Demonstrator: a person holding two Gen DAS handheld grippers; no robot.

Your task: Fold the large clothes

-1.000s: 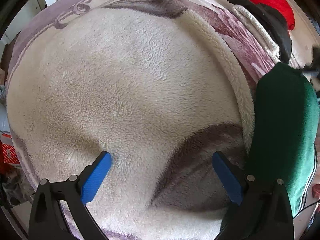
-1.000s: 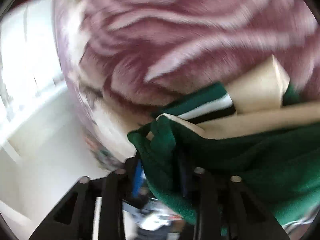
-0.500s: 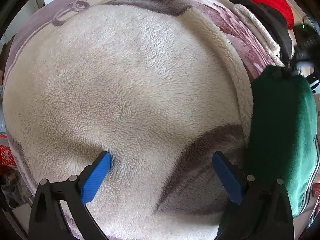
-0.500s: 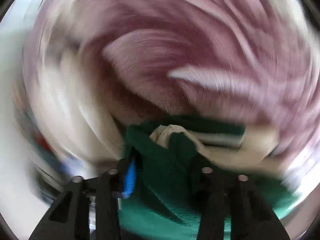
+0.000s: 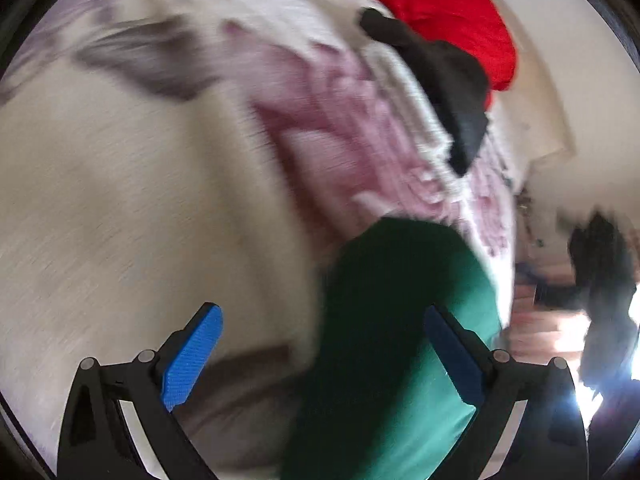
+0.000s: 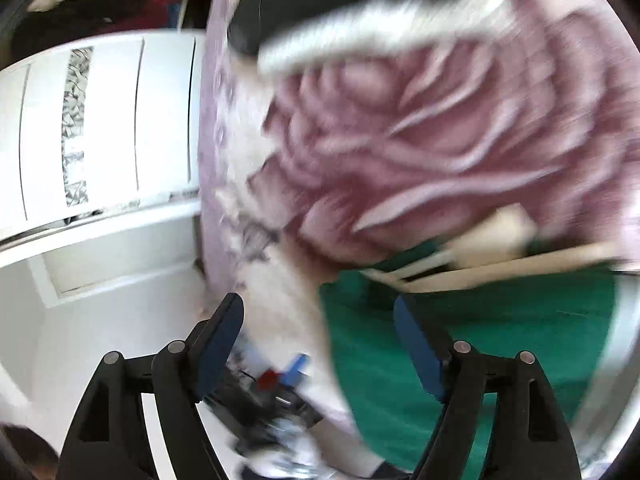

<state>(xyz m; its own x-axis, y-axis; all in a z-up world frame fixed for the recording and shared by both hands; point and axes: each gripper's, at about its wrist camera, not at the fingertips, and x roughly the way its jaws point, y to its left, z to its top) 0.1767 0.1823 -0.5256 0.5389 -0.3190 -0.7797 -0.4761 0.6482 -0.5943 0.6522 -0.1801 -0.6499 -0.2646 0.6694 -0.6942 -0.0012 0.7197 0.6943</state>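
A green garment (image 5: 384,344) with white stripes lies folded on a bed covered by a cream and pink fleece blanket (image 5: 120,200). In the left wrist view my left gripper (image 5: 320,356) is open and empty, hovering with the garment's left edge between and under its blue fingers. In the right wrist view the garment (image 6: 500,340) lies at lower right on the blanket (image 6: 460,128). My right gripper (image 6: 320,340) is open and empty just above the garment's left end near the bed edge. Both views are motion-blurred.
A red cloth (image 5: 440,12) and a black garment (image 5: 440,76) lie at the far end of the bed. A white cabinet (image 6: 100,128) stands beside the bed. Clutter (image 6: 276,384) lies on the floor below the bed edge.
My right gripper has opened and let go of the green garment, which now lies on the bed. My left gripper has swung right toward the garment.
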